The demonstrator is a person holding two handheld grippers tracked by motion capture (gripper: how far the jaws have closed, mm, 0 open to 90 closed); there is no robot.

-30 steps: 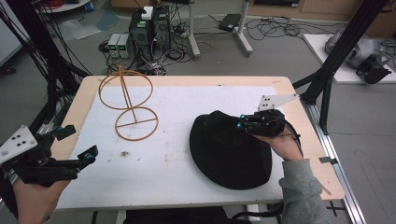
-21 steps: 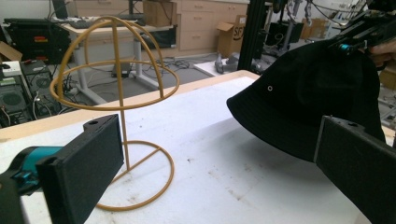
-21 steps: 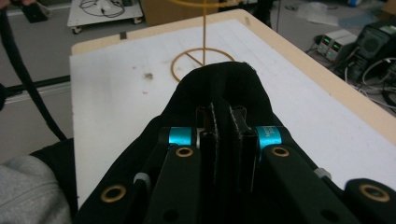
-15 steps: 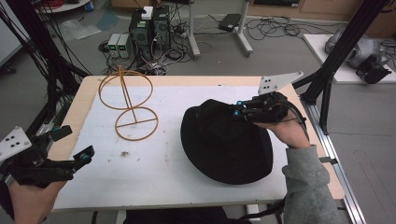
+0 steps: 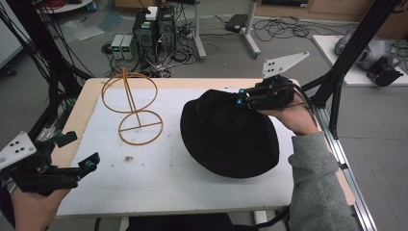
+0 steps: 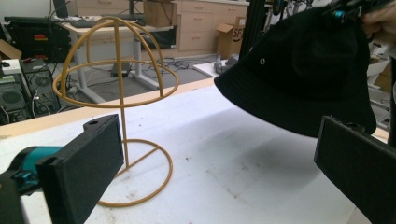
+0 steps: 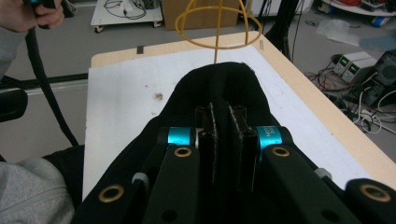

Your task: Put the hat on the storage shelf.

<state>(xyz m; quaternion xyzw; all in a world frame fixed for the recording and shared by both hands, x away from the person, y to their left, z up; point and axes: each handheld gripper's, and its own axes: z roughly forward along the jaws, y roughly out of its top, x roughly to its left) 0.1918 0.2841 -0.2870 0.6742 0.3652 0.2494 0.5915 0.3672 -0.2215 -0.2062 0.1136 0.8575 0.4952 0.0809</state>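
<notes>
Right gripper [image 5: 239, 101] clamps black hat [image 5: 226, 137] aloft | left gripper [image 5: 77, 154] gapes, low.

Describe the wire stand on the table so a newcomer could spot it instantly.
Start at the white-topped table and look to its far left part, left of the black hat pinched in the right gripper. There stands the wire stand: a ring base, an upright rod and a domed hoop cage on top. Its thin yellow-orange wire sets it apart from everything else on the table.
</notes>
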